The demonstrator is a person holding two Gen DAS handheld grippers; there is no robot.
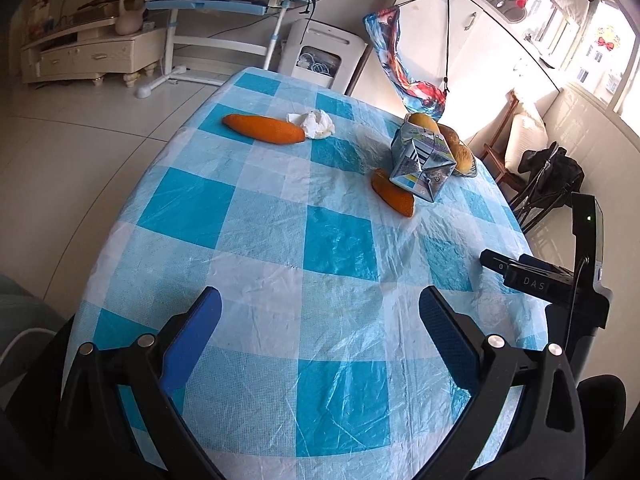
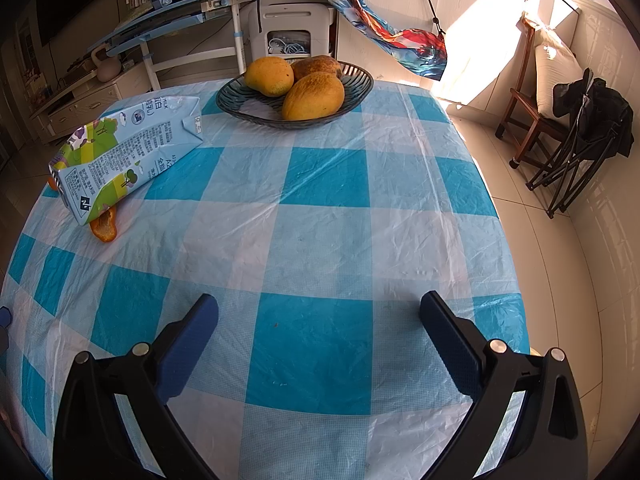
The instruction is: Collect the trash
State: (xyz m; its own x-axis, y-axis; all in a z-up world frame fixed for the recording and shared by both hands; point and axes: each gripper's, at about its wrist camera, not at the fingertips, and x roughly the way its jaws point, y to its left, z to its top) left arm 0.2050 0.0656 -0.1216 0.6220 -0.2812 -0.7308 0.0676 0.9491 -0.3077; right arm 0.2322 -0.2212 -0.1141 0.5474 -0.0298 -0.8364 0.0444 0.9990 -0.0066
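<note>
The printed blue-and-green milk carton (image 2: 124,152) lies tipped on the checked blue-and-white tabletop (image 2: 328,240), hiding most of a curved orange peel strip (image 2: 105,225). Only the left wrist view shows the second peel (image 1: 264,129) touching a crumpled white tissue (image 1: 316,123). Left gripper (image 1: 320,308) and right gripper (image 2: 319,314) both gape, empty.

Both wrist views above table (image 1: 280,240), sharing carton (image 2: 124,156)
</note>
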